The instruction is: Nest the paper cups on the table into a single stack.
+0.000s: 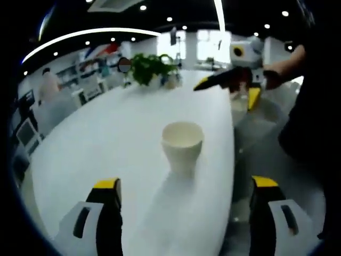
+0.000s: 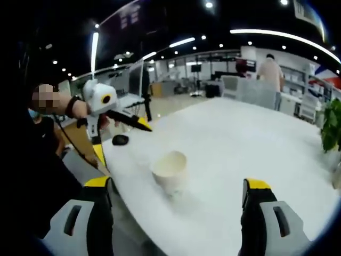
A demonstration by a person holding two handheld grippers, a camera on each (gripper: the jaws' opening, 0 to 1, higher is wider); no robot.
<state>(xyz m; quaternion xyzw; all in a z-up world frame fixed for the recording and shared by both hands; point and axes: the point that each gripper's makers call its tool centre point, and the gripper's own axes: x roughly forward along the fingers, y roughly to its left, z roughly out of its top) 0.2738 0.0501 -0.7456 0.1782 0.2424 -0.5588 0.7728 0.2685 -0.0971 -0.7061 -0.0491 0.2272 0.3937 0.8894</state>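
One white paper cup (image 1: 183,143) stands upright on the white table (image 1: 133,122), just ahead of my left gripper (image 1: 185,184), whose jaws are spread wide with nothing between them. In the right gripper view the same cup (image 2: 170,169) sits near the table's edge, straight ahead of my right gripper (image 2: 177,184), which is also open and empty. Each gripper faces the other across the cup. The right gripper (image 1: 228,92) hangs open beyond the table's right edge, held by a hand, and the left gripper (image 2: 121,137) hovers open at the left.
A potted plant (image 1: 149,66) stands at the table's far end and shows as leaves (image 2: 331,125) in the right gripper view. A small dark object (image 2: 120,141) lies near the table's edge. Chairs and a standing person (image 2: 270,72) are beyond the table.
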